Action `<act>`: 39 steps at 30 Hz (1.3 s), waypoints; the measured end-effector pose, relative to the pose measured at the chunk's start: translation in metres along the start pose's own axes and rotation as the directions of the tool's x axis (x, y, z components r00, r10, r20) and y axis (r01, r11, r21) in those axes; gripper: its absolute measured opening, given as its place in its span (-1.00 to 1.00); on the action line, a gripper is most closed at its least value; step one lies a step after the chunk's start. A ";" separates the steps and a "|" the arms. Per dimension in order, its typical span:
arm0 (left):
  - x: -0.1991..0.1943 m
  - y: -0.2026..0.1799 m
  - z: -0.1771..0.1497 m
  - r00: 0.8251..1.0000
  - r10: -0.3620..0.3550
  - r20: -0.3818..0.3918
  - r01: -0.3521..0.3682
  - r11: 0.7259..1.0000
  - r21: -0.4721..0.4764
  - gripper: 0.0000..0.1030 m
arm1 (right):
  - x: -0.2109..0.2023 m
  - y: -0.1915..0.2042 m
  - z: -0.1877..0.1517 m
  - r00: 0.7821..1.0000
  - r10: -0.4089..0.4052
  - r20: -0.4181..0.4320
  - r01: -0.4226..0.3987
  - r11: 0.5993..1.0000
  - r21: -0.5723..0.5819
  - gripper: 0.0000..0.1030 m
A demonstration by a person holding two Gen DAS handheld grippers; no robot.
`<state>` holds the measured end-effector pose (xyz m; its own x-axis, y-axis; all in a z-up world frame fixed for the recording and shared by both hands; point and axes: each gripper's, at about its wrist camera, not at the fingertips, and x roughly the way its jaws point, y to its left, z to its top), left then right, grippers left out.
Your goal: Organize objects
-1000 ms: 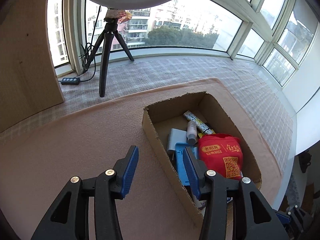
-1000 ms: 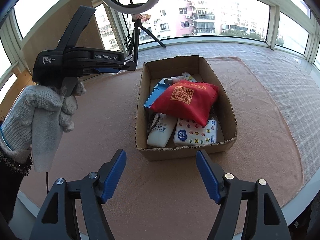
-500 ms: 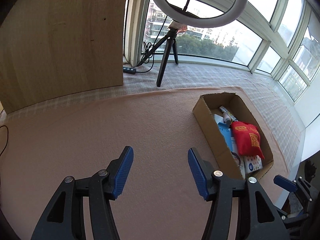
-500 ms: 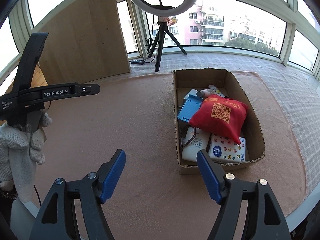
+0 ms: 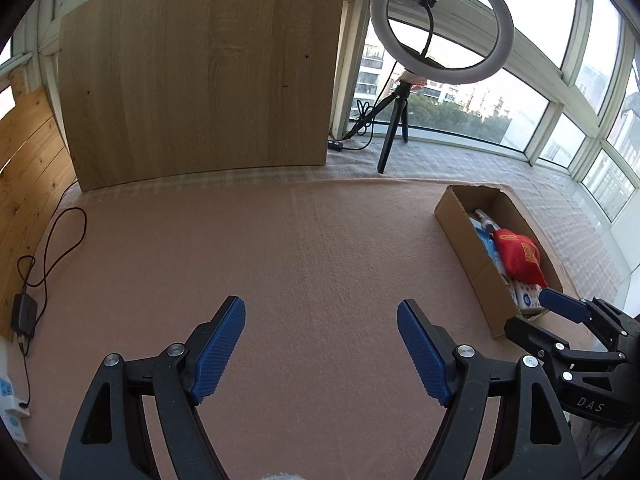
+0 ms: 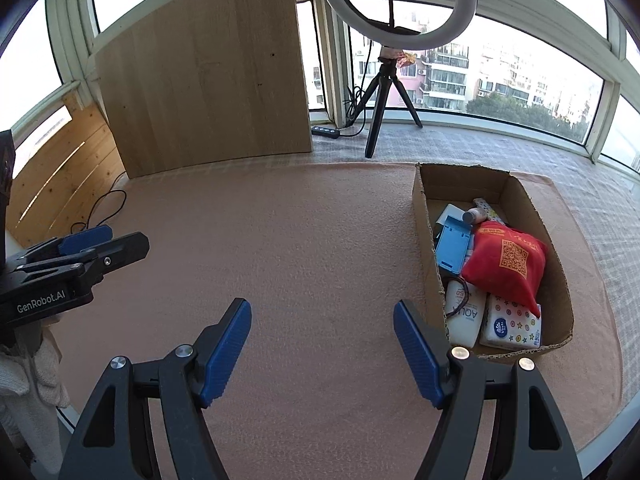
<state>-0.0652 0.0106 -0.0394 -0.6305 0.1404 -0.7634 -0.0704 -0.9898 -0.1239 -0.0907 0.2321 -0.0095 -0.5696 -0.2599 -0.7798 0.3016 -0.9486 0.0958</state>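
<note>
- The left tool [image 5: 320,344] stood with its blue fingers [image 5: 218,350] spread wide and nothing between them, above bare pink cloth on the surface [image 5: 312,248].
- The right tool [image 6: 322,346] was likewise spread wide and empty, above the same cloth, its right finger just beside the near left corner of the cardboard box [image 6: 428,248].
- In the right wrist view, the left tool showed at the left edge, carried by a hand in a white knitted glove [image 6: 28,376].
- In the left wrist view, the right tool showed at the lower right, near the box's closest end.
- The cardboard box sat open-topped on the right part of the surface, well apart from the wooden board [image 6: 204,76].
- Inside the box, a red pouch [image 6: 506,260] with a printed code lay on top, overlapping the other contents.
- A blue plastic item [image 6: 452,246] leaned against the box's left wall, beside the pouch.
- A white tube [image 6: 464,314] and a white tissue pack [image 6: 512,324] with coloured stars lay side by side at the near end, the pouch resting partly on both.
- A small bottle [image 6: 474,215] lay toward the far end; what lay under it could not be told.
- A ring light [image 6: 400,4] on a black tripod [image 6: 380,96] stood behind the box near the window.
- A black cable [image 5: 52,248] ran along the left edge of the surface.
</note>
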 end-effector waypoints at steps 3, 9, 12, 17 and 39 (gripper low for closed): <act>-0.007 0.011 -0.013 1.000 0.010 -0.008 -0.010 1.000 -0.029 0.62 | 0.001 0.011 0.000 1.000 -0.008 0.011 0.008 1.000 -0.016 0.36; -0.015 0.030 -0.037 0.999 0.033 -0.029 -0.035 0.997 -0.069 0.62 | 0.006 0.027 -0.004 1.000 -0.013 0.011 0.013 1.000 -0.026 0.36; -0.016 0.037 -0.043 0.998 0.044 -0.036 -0.047 0.996 -0.081 0.62 | 0.007 0.034 -0.008 1.000 -0.022 0.013 0.022 0.999 -0.036 0.36; -0.019 0.041 -0.048 0.997 0.070 -0.036 -0.072 0.995 -0.074 0.62 | 0.009 0.041 -0.013 1.000 -0.020 0.003 0.020 0.999 -0.035 0.36; -0.021 0.026 -0.049 0.998 0.059 -0.030 -0.061 0.997 -0.054 0.62 | 0.005 0.035 -0.017 0.999 -0.032 -0.001 0.032 0.999 -0.014 0.36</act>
<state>-0.0160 -0.0167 -0.0573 -0.6101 0.0821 -0.7881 0.0096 -0.9938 -0.1109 -0.0695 0.2003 -0.0203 -0.5780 -0.2288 -0.7833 0.2934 -0.9540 0.0621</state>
